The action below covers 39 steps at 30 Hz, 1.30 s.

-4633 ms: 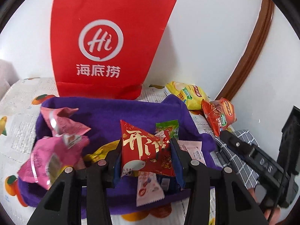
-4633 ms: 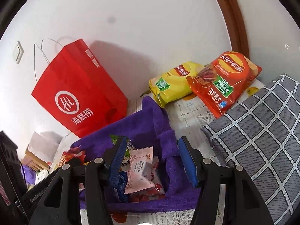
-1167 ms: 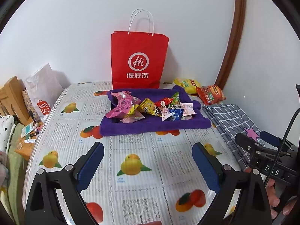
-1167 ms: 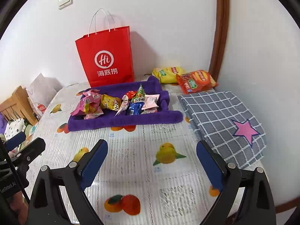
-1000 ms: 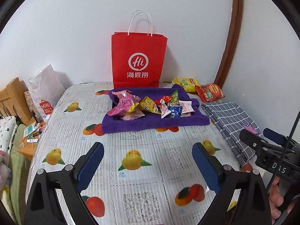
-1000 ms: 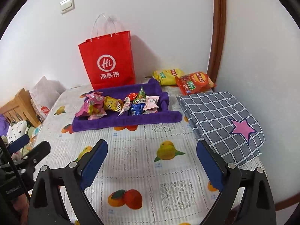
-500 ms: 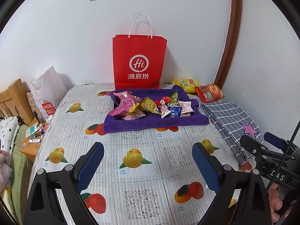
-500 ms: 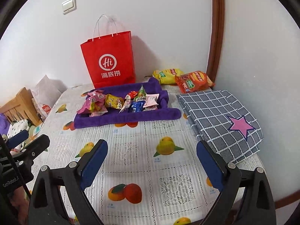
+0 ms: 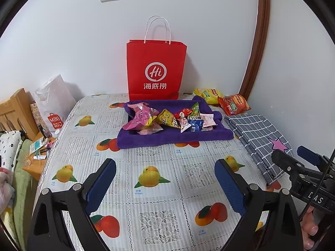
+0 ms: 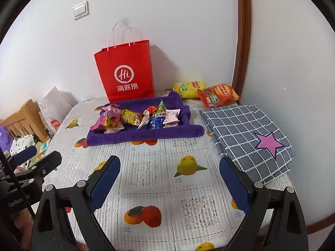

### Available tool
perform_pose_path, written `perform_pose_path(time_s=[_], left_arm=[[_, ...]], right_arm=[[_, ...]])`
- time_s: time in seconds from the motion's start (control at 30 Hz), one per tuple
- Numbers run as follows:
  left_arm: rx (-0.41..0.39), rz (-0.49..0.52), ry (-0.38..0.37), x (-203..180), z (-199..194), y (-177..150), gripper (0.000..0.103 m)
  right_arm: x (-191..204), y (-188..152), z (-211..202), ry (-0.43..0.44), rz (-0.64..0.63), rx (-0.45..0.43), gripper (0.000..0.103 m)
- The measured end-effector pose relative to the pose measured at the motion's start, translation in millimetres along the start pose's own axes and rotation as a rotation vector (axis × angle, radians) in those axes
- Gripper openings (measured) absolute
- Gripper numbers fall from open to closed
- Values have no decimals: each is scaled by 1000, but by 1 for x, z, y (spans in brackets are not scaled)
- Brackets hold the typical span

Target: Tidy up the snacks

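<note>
Well apart, both tools gaping (empty), snacks (image 9: 167, 119) overlapping, lower packets hidden.

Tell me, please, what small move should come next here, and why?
Probably move the right gripper forward toward the orange chip bag. It and the yellow chip bag lie outside the purple tray, and both grippers are open, empty and far back.
</note>
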<state>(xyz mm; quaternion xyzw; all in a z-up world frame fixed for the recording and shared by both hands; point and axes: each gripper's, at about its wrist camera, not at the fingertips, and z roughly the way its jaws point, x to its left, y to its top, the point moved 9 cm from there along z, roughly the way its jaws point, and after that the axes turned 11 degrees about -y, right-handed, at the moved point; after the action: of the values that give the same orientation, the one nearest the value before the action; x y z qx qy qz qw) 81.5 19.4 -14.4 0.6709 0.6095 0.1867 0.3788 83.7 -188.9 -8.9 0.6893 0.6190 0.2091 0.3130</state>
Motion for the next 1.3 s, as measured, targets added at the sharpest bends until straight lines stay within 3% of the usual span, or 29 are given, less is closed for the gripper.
perform_pose_path(time_s=[1.3], left_arm=[[5,2,1,-2,0,-2,95]], right_arm=[[2,-1,-7,8,19,-5,95]])
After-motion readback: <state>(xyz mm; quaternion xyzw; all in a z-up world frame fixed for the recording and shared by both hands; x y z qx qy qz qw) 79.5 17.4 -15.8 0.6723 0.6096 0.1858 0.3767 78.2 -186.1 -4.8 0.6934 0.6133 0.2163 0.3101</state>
